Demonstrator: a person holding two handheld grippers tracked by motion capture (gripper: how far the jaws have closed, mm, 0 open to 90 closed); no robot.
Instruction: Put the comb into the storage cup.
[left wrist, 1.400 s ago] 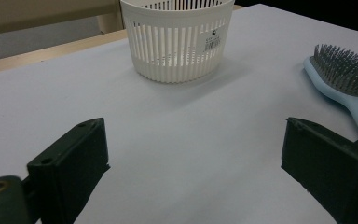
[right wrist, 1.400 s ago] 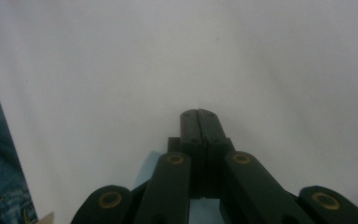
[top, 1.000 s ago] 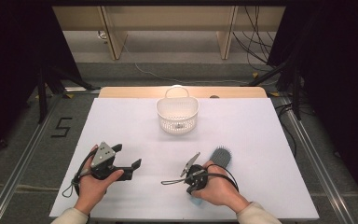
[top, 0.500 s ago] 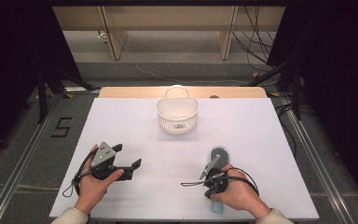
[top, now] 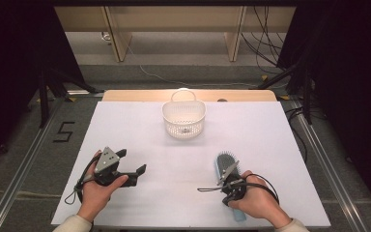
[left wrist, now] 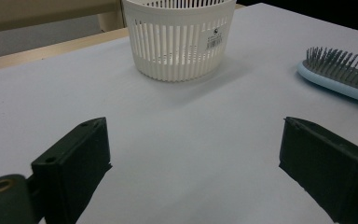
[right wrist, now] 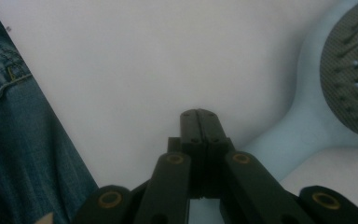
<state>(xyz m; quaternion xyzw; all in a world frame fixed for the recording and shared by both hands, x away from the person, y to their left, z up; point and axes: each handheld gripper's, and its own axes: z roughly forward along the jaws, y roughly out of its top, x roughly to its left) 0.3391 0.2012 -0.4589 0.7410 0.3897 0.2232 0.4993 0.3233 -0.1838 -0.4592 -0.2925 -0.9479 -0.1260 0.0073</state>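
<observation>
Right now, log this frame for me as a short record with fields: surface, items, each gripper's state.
surface: white table
items: white slotted basket at the far middle; pale blue hairbrush, bristles up, near right
left gripper: open, nothing between the jaws, facing the basket
right gripper: shut, nothing held, beside the hairbrush's handle

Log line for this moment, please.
left gripper: open, idle | right gripper: shut, empty, beside hairbrush handle | basket: empty, far side

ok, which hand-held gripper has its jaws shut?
The right hand-held gripper, beside the light-blue plastic hairbrush; the left hand-held gripper stands wide open.
</observation>
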